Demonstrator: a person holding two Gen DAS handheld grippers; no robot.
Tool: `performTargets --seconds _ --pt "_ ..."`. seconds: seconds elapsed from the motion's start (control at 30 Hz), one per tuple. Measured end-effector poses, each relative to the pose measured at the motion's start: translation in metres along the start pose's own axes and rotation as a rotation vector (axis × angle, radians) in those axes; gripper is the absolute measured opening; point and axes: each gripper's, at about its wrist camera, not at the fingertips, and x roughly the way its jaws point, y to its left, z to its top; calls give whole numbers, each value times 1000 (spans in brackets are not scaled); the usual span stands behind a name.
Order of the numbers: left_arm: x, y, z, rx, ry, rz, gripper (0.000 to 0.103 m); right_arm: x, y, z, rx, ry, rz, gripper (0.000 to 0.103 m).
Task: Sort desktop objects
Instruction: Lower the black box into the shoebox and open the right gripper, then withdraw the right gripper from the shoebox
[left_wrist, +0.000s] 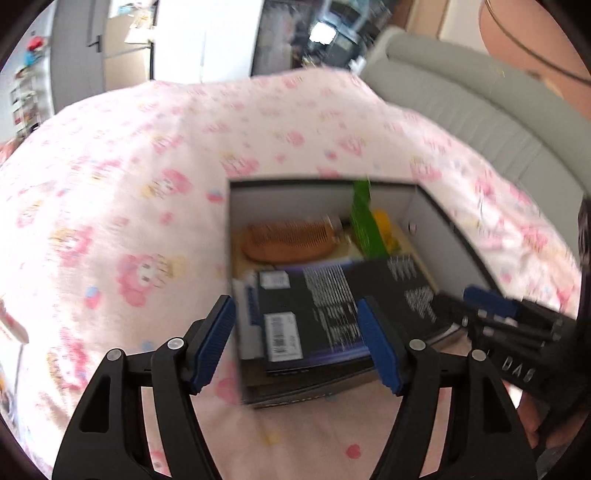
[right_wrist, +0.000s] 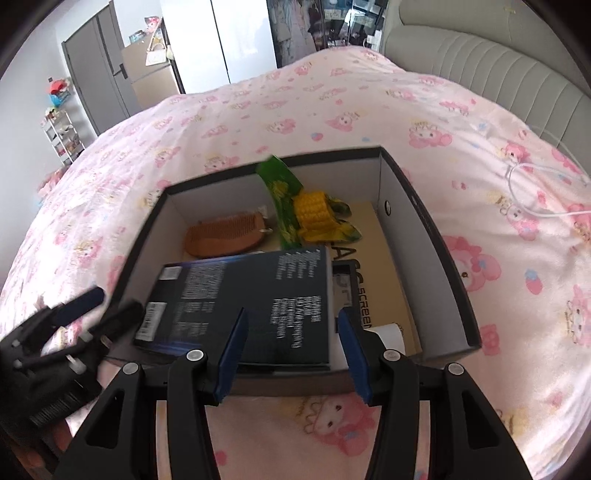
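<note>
— Black packaging is what sits nearest: a flat screen-protector package (right_wrist: 243, 306) lies tilted in the storage box (right_wrist: 439, 266), its near edge just ahead of the right gripper (right_wrist: 291, 354) and partly between the lines of its fingers

— Is the right gripper pinching it?

— No. Both blue pads are spread apart, with the package beyond the tips, not clamped. The left gripper (left_wrist: 295, 343) is likewise spread wide and holds nothing; it hovers at the box's near left corner

— What lies past the package?

— Farther from the claws, toward the back wall: a wooden comb (right_wrist: 225, 234) to the left and a toy corn cob (right_wrist: 314, 214) with green husk leaves to the right. A tan flat box (right_wrist: 384, 258) lies under it all. The whole box rests on a pink cartoon-print bedsheet (right_wrist: 332, 110), with a white cable (right_wrist: 532, 192) well off to the right

— So which step is this?

— By my judgement, a placing step is finishing: the package looks set inside and both claws are free. Next would be pulling clear of the rim and seeking another loose item; none shows on the sheet in either view, though the left view is blurred
</note>
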Motion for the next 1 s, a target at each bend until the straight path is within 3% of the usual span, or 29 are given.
performTargets --seconds 0.13,0.2,0.47,0.7,0.87,1.0 --pt "-37 17 9 -6 -64 47 80 -34 31 6 -30 -60 20 51" --pt "-53 27 12 -12 -85 74 85 -48 48 7 -54 -84 6 61" --pt "-111 67 6 -49 -150 152 86 -86 103 -2 -60 -123 51 61" --pt "-164 91 -32 -116 -183 185 87 -122 133 -26 -110 -179 69 61" --pt "-194 95 -64 -112 -200 229 87 -142 147 -51 -145 -198 107 69" --pt "-213 93 -85 -107 -199 255 87 -154 155 -74 -148 -197 125 69"
